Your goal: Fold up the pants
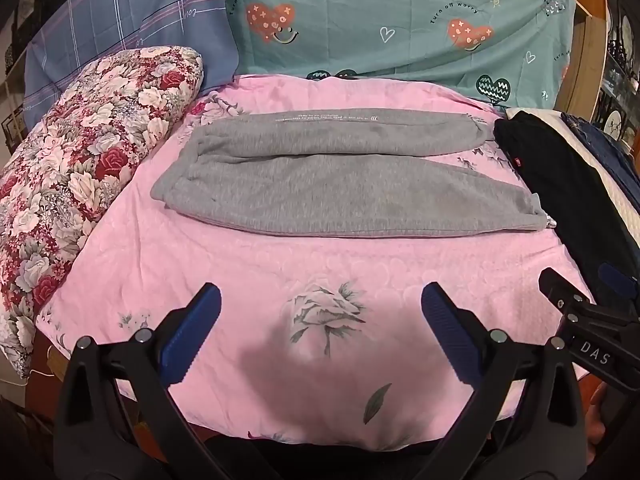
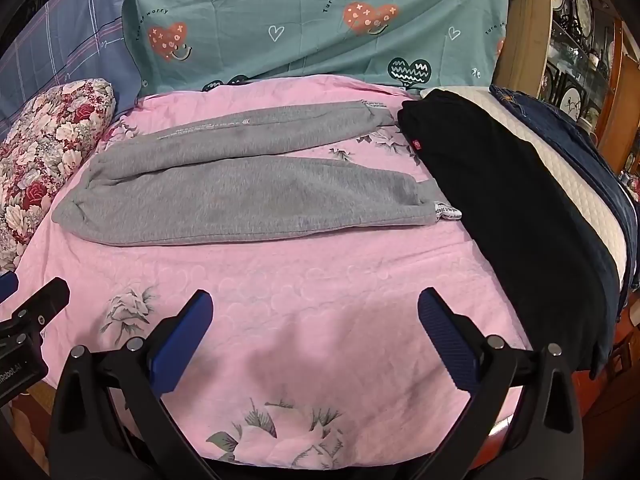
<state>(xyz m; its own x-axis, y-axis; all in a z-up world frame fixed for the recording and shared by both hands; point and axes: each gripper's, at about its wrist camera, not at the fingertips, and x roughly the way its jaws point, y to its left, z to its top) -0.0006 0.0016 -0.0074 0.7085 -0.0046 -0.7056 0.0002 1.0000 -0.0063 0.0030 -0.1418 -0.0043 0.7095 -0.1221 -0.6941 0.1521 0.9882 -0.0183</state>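
one pair of grey pants point(image 1: 336, 176) lies flat on the pink bedcover point(image 1: 280, 264), spread sideways with its two legs running to the right and its waist end to the left. it sits ahead of both claws and well apart from them, with bare pink cover between.

the left claw point(image 1: 320, 332) hangs above the near part of the bedcover, tilted downward, its two blue-padded fingers point(image 1: 192, 332) spread wide with nothing between them. the right claw point(image 2: 316, 336) hangs the same way just beside it, its two fingers point(image 2: 448, 344) also spread wide and holding nothing. in the left wrist view, part of the right claw shows at the right edge; in the right wrist view, part of the left claw shows at the left edge.

ahead and to the left of the claws lies one floral pillow point(image 1: 80, 184), red and white, close by the waist end of the pants. to the right of the right claw lies one black garment point(image 2: 512, 216), near the leg cuffs. beyond it is one white quilted cushion point(image 2: 560, 168), and one dark blue denim garment point(image 2: 560, 128) lies along its far side. at the back, beyond the pants, hang two sheets: one teal sheet point(image 2: 320, 16) printed with hearts, and one blue checked sheet point(image 1: 132, 20) to its left.
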